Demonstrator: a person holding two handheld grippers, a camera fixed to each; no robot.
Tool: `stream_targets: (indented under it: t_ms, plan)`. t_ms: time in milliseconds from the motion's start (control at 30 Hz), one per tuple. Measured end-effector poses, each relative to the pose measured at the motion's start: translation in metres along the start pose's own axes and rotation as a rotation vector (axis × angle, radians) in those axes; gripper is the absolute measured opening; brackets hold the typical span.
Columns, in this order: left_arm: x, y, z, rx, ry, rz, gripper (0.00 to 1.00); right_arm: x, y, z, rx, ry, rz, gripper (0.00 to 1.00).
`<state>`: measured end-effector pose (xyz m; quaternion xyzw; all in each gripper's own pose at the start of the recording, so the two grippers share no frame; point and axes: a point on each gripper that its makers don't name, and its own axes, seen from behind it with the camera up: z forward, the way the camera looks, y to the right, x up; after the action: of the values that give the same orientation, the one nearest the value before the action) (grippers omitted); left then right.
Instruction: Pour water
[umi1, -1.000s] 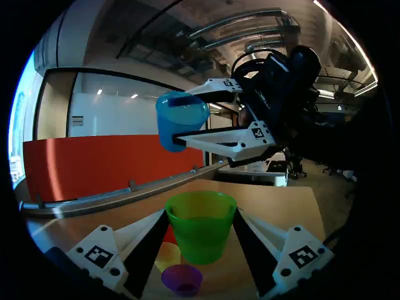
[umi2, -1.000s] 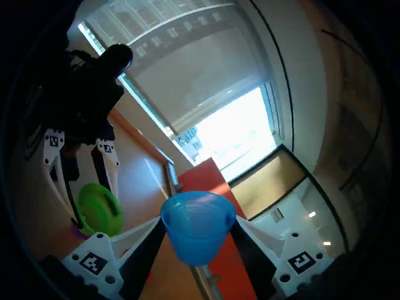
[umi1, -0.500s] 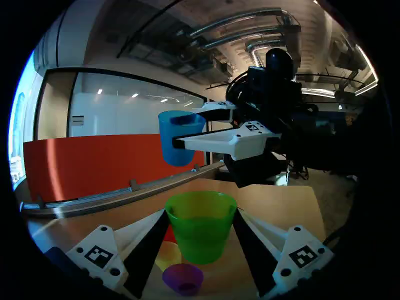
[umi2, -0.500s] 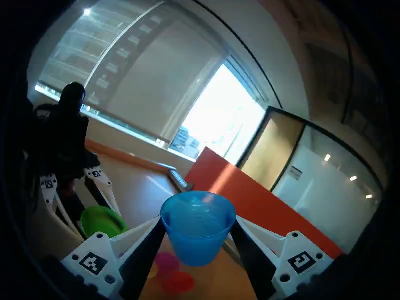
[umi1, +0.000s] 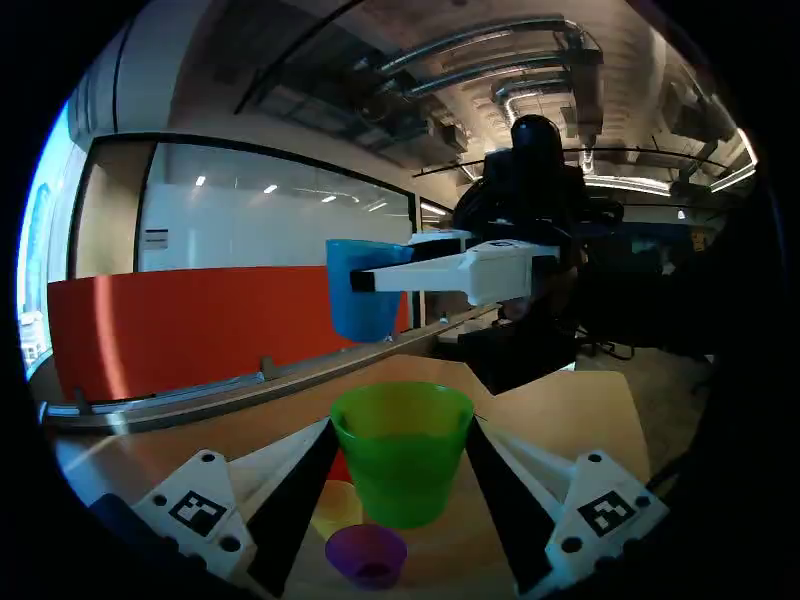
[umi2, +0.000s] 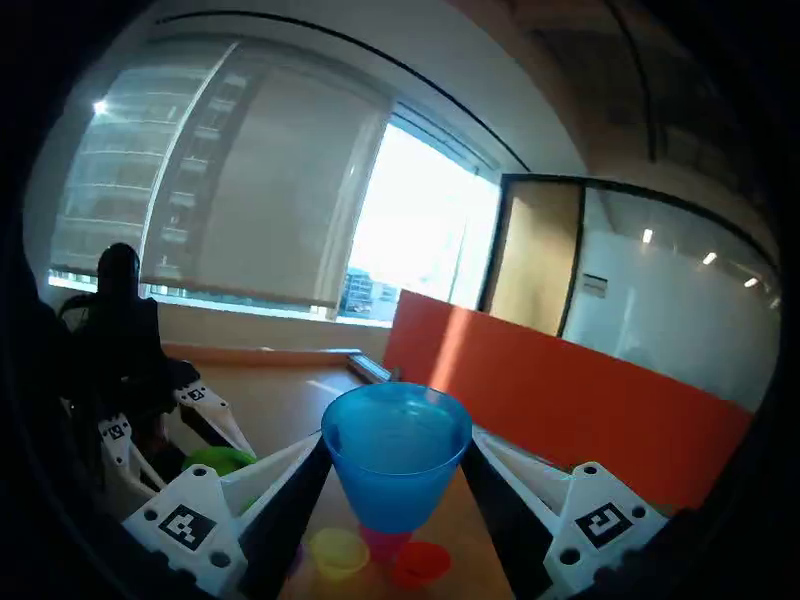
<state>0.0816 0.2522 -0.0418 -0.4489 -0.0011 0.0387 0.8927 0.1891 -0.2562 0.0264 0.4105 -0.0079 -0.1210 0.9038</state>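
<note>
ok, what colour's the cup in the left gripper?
Green; the cup shows best in the left gripper view.

This is an open-plan office. Bare pipes (umi1: 480, 40) and strip lights (umi1: 730, 178) run along an exposed ceiling (umi1: 300, 60). A glass-walled room (umi1: 250, 215) stands behind a long orange partition (umi1: 200, 320). A tall window (umi2: 420, 230) with a roller blind (umi2: 250, 200) looks out on city buildings (umi2: 360, 290). A wooden bench (umi1: 560, 400) runs along the partition.

wooden table (umi1: 560, 400) bearing purple cup (umi1: 366, 556), yellow cup (umi1: 335, 508)
</note>
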Motion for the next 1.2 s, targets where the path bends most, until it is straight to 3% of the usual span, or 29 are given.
stream_targets:
  t_ms: [167, 267, 700, 1200]
  plan:
    - [0.0, 0.0, -0.001, 0.003, -0.002, 0.0, 0.86, -0.001, 0.003, -0.001, 0.008, 0.005, 0.097, 0.89]
    - [-0.001, -0.001, -0.002, 0.003, -0.006, 0.0, 0.86, -0.003, 0.004, -0.002, 0.009, 0.004, 0.116, 0.89]
    - [-0.007, 0.0, -0.006, -0.009, -0.043, -0.005, 0.86, -0.02, 0.0, -0.012, 0.029, -0.045, 0.102, 0.89]
    - [-0.031, 0.009, -0.011, -0.059, -0.132, 0.0, 0.86, -0.052, -0.02, -0.027, 0.113, -0.102, 0.1, 0.89]
